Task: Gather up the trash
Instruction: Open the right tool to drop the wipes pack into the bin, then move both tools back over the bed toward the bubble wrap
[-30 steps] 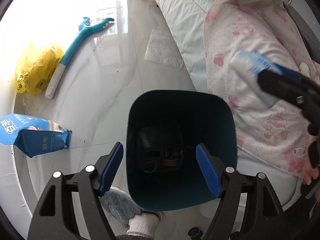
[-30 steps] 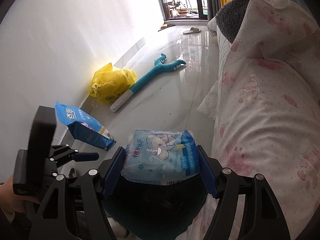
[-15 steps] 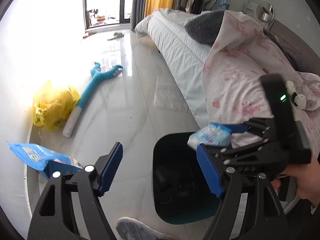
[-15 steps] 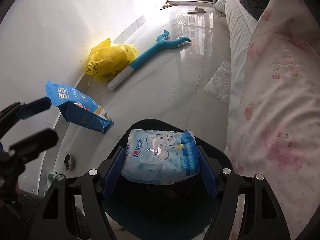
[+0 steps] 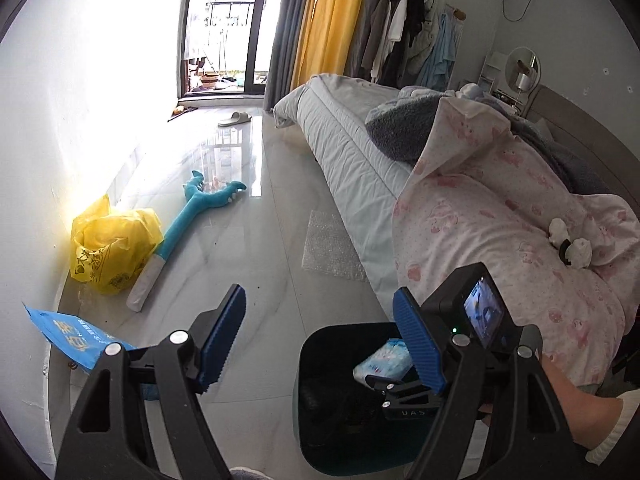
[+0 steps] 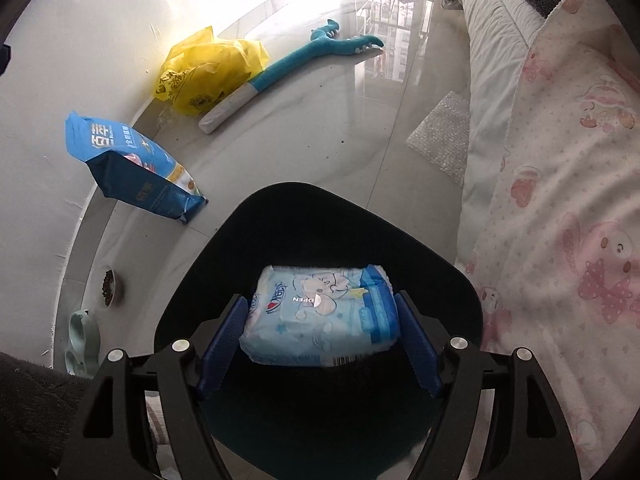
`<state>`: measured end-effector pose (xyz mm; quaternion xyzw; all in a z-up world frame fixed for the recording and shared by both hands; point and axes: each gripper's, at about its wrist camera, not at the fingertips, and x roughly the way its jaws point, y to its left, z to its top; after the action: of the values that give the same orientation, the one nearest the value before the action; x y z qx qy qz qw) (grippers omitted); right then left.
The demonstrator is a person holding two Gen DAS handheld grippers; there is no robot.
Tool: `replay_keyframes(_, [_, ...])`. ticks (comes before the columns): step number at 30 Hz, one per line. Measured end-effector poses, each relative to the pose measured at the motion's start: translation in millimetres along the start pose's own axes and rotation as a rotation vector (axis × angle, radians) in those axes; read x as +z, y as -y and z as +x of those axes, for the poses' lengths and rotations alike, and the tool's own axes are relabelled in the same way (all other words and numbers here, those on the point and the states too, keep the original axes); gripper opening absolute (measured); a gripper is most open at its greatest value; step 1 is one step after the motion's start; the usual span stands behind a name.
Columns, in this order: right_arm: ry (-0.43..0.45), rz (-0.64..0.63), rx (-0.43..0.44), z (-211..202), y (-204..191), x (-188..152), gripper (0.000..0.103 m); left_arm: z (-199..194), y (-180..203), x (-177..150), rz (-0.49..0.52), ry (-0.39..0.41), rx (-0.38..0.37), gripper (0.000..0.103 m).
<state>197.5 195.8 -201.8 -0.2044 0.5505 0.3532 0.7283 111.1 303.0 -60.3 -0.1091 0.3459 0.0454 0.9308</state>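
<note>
My right gripper points down over the dark bin. A light blue wet-wipe pack lies between its blue pads, above the bin's mouth. The jaws are opening and the pads no longer squeeze the pack. In the left wrist view the same pack shows over the bin, with the right gripper and a hand beside it. My left gripper hangs open and empty above the floor, left of the bin.
On the floor by the wall lie a blue snack bag, a yellow plastic bag and a teal plush toy. Bubble wrap lies by the bed. Pet bowls stand near the wall.
My left gripper rose and tilted up away from the bin. My right gripper sank with the pack towards the bin's mouth, and its jaws spread a little.
</note>
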Motion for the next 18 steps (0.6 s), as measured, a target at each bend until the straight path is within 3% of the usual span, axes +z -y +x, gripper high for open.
replay_keyframes(6, [0.044, -0.007, -0.013, -20.6, 4.9, -0.4, 0.085, -4.1, 14.6, 12.7, -0.005, 0.046, -0.034, 0.078])
replay_keyframes(12, [0.087, -0.019, 0.045, -44.5, 6.4, -3.9, 0.085, -2.0, 35.4, 26.0, 0.004, 0.085, -0.042, 0.078])
replay_keyframes(18, [0.192, -0.019, 0.1, -82.8, 16.9, -6.9, 0.085, -0.3, 64.4, 40.4, 0.055, 0.132, -0.026, 0.078])
